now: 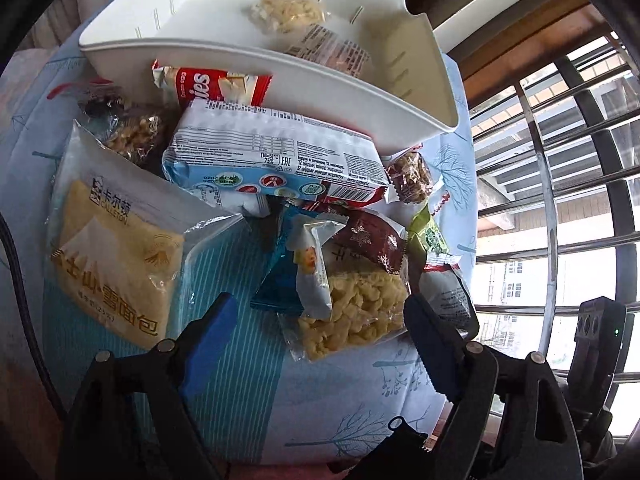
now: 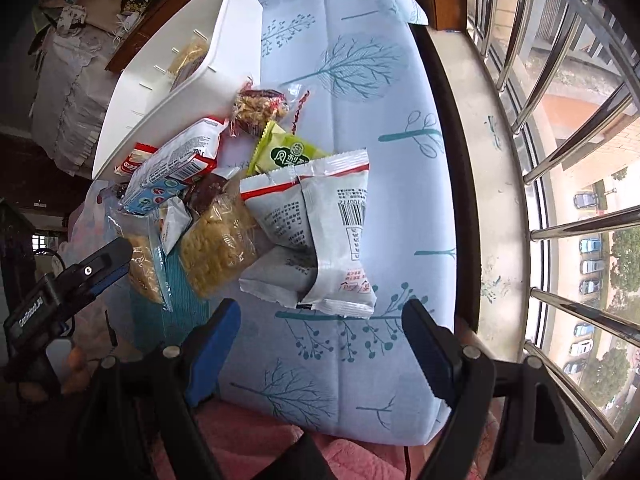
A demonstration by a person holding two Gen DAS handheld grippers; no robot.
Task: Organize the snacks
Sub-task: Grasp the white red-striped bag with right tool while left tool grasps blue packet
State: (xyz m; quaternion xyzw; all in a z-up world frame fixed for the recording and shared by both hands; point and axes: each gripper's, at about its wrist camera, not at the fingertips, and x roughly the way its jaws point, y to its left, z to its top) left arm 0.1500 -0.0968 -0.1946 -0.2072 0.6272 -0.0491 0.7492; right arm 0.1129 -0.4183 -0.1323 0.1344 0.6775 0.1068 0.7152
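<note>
A heap of snack packets lies on a tree-print tablecloth (image 2: 360, 60) beside a white plastic bin (image 1: 248, 56) that holds one clear packet (image 1: 288, 12). My left gripper (image 1: 320, 308) hangs open over the heap's near side. A clear pack of yellow crisp pieces (image 1: 356, 308) sits between its blue fingers, close to the right one and apart from the left one. A bread pack (image 1: 116, 256) lies to its left and a white-and-blue biscuit pack (image 1: 272, 152) beyond. My right gripper (image 2: 322, 312) is open just short of a white packet (image 2: 320, 224) with a barcode.
A green packet (image 2: 288, 156) and a nut bar (image 2: 260, 108) lie between the white packet and the bin (image 2: 132, 120). The table's right edge runs along a sill with metal window bars (image 2: 580, 140). Pink fabric (image 2: 248, 440) lies below the near edge.
</note>
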